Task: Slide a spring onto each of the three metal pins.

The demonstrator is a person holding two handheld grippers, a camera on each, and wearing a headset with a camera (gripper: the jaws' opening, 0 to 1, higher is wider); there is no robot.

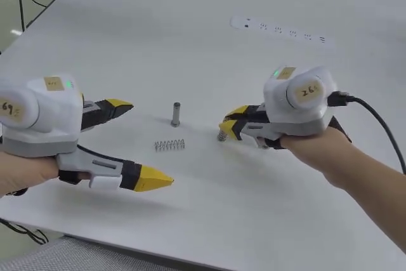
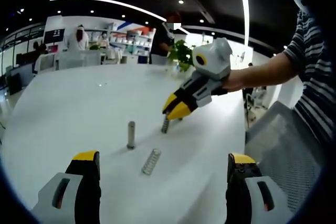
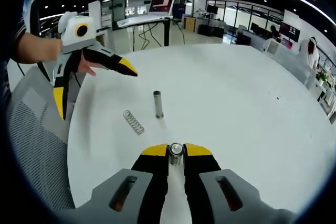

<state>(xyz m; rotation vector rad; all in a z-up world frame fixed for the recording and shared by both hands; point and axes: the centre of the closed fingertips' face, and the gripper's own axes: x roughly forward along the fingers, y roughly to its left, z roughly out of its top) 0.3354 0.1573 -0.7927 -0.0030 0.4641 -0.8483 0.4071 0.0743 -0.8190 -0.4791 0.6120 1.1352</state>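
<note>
A bare metal pin (image 1: 176,113) stands upright mid-table, and a loose spring (image 1: 169,145) lies flat just in front of it. My left gripper (image 1: 143,144) is open wide, its yellow tips spread left of the spring and pin. My right gripper (image 1: 229,125) is shut on a second pin wrapped in a spring (image 1: 222,135), upright on the table. The right gripper view shows that pin's round top (image 3: 176,152) between the jaws, with the bare pin (image 3: 157,103) and loose spring (image 3: 133,121) beyond. The left gripper view shows the bare pin (image 2: 130,134) and loose spring (image 2: 151,161) ahead.
A white power strip (image 1: 279,30) lies at the far side of the white table (image 1: 127,42). A black cable (image 1: 380,125) trails from the right gripper. A grey mesh chair (image 2: 283,145) stands at the table's near edge. People stand far behind.
</note>
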